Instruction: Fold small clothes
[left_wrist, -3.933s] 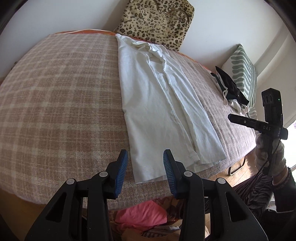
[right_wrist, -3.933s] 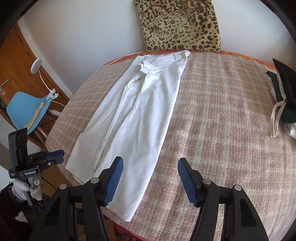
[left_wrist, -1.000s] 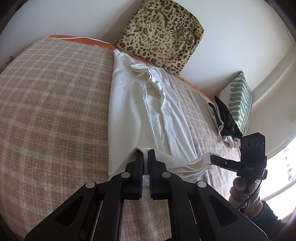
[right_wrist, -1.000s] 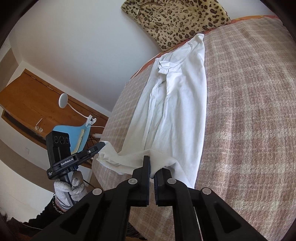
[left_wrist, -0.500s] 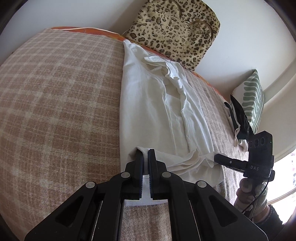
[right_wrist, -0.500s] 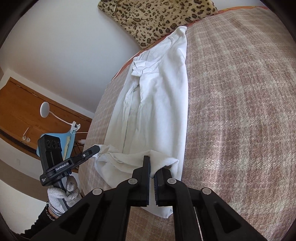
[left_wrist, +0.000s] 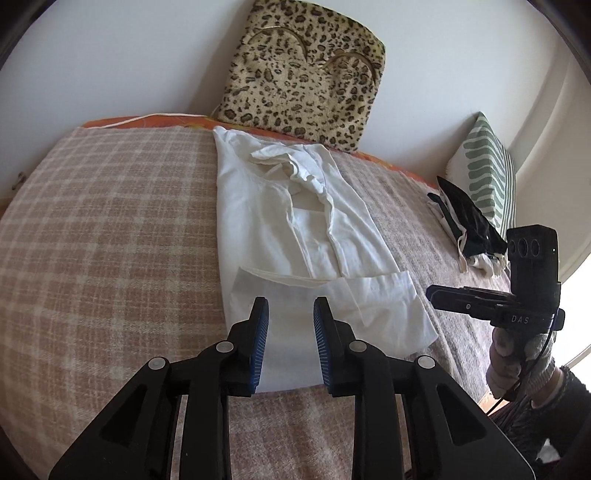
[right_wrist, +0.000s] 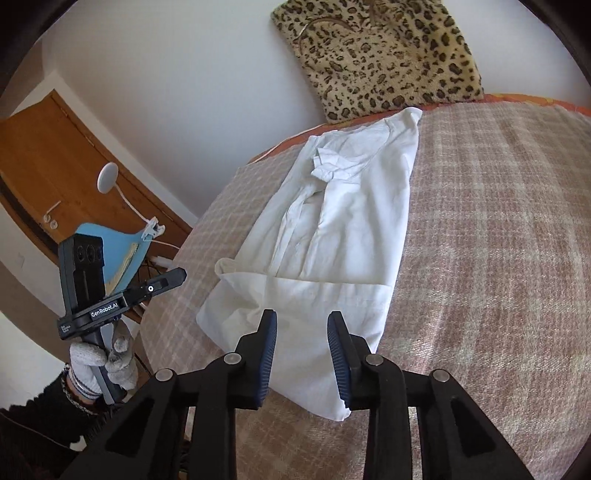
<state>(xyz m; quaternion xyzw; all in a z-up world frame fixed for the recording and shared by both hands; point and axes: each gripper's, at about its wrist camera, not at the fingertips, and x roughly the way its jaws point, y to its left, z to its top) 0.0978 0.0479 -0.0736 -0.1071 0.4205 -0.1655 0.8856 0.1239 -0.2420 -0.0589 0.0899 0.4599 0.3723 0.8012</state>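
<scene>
Left wrist view: white shirt (left_wrist: 295, 221) hem folded up once, further folds pending; left gripper (left_wrist: 290, 325) and right gripper (right_wrist: 302, 339) just opening, both empty.

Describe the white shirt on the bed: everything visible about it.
The white shirt is a thin, creased, cotton-looking garment lying lengthwise on the plaid blanket, its neck end by the leopard-print cushion. Its sides are folded inward, with a rumpled sleeve on top. The bottom hem is turned up over the body, making a flap with a slightly crooked edge. Both the left tongs and the right tongs have just been opening; nothing is pinched between them, and the fabric lies free.
</scene>
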